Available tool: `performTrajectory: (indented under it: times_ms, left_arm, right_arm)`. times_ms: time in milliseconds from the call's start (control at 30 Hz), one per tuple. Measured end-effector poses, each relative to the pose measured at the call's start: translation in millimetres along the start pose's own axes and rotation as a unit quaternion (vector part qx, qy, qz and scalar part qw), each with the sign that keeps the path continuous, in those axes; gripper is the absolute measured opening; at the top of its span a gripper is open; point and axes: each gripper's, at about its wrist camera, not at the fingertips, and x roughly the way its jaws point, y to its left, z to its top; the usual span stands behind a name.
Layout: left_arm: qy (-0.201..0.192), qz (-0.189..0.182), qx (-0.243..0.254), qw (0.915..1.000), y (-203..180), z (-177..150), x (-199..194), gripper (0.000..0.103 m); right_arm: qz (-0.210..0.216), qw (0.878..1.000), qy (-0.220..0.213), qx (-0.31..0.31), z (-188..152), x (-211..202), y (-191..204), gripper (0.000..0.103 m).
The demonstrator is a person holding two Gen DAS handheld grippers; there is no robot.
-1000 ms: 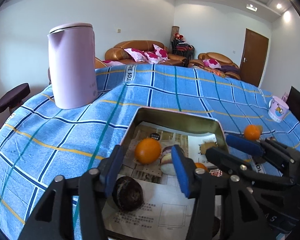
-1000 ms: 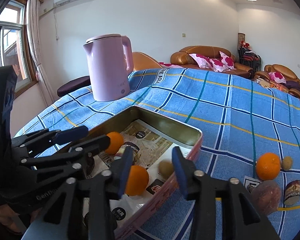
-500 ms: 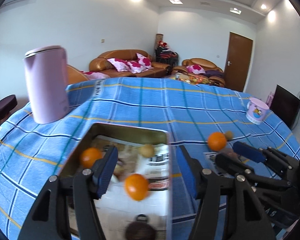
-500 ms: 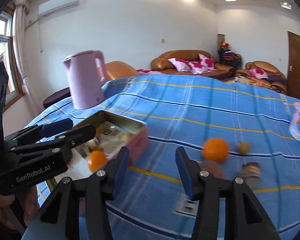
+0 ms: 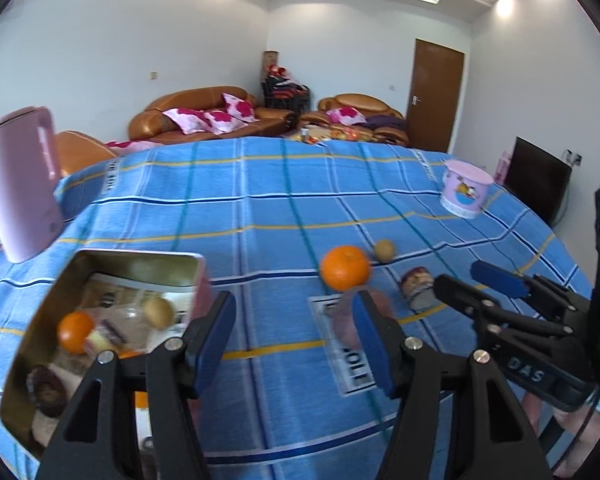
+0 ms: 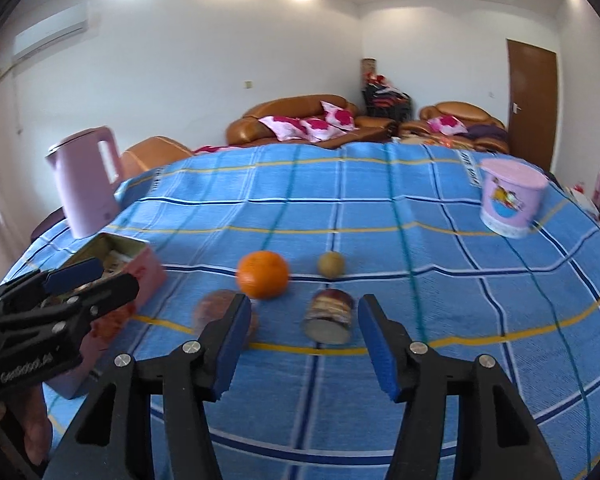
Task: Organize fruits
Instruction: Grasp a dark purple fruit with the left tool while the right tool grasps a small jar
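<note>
A pink metal tin (image 5: 100,264) (image 6: 140,276) sits at the left on the blue checked cloth, holding an orange (image 5: 75,331), a small yellowish fruit (image 5: 159,312) and a dark fruit (image 5: 47,390). To its right on the cloth lie an orange (image 5: 344,267) (image 6: 263,274), a small yellowish fruit (image 5: 384,249) (image 6: 331,265), a cut reddish fruit (image 5: 417,285) (image 6: 329,314) and a blurred purplish fruit (image 6: 216,310). My left gripper (image 5: 294,342) is open and empty between tin and loose fruit. My right gripper (image 6: 300,340) is open and empty, just in front of the cut fruit.
A pink kettle (image 5: 20,184) (image 6: 86,180) stands at the back left. A pink cup (image 5: 464,194) (image 6: 510,202) stands at the back right. A printed paper (image 5: 348,356) lies under the loose fruit. Sofas and a door are beyond the table.
Both grippers have swung right, away from above the tin and toward the loose fruit. Both stay open and empty.
</note>
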Motion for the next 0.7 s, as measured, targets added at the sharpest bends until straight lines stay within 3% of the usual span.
performTrajectory:
  times_ms: [567, 633, 700]
  left_arm:
    - [0.049, -0.046, 0.037, 0.9971, -38.5, -3.3, 38.8, 0.063]
    - [0.061, -0.053, 0.037, 0.996, -39.7, -4.4, 46.0, 0.061]
    - [0.069, -0.054, 0.035, 0.9955, -39.1, -5.4, 51.0, 0.053]
  right_arm:
    - [-0.028, 0.997, 0.03, 0.062, 4.2, 19.5, -38.6, 0.058]
    - [-0.028, 0.997, 0.03, 0.061, 4.2, 19.7, -38.4, 0.058]
    - [-0.026, 0.997, 0.03, 0.061, 4.1, 19.9, -38.3, 0.058]
